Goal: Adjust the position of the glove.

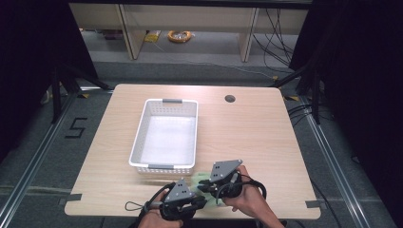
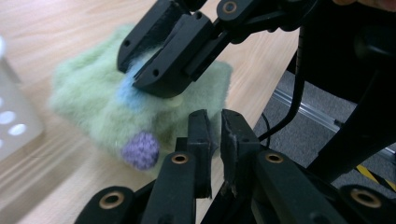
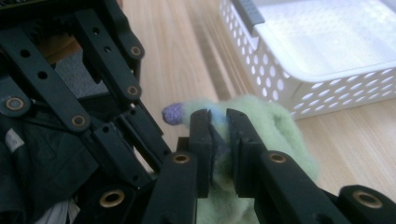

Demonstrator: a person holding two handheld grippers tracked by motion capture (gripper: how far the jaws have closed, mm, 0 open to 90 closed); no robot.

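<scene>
our right gripper (image 3: 218,122) pinches the fuzzy green sock (image 3: 275,135) at the lower centre of the frame, just below the white basket (image 1: 140,142); our left gripper (image 2: 214,122) sits narrow on the sock's edge, though we cannot tell if it bites the fabric

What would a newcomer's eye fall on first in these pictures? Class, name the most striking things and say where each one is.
First comes the fuzzy green cloth with its purple tip, lying at the table's near edge, just in front of the white basket. The right gripper is clamped on it, and the left gripper has its jaws nearly together at the cloth's edge. The basket stands near the middle of the wooden table.
</scene>
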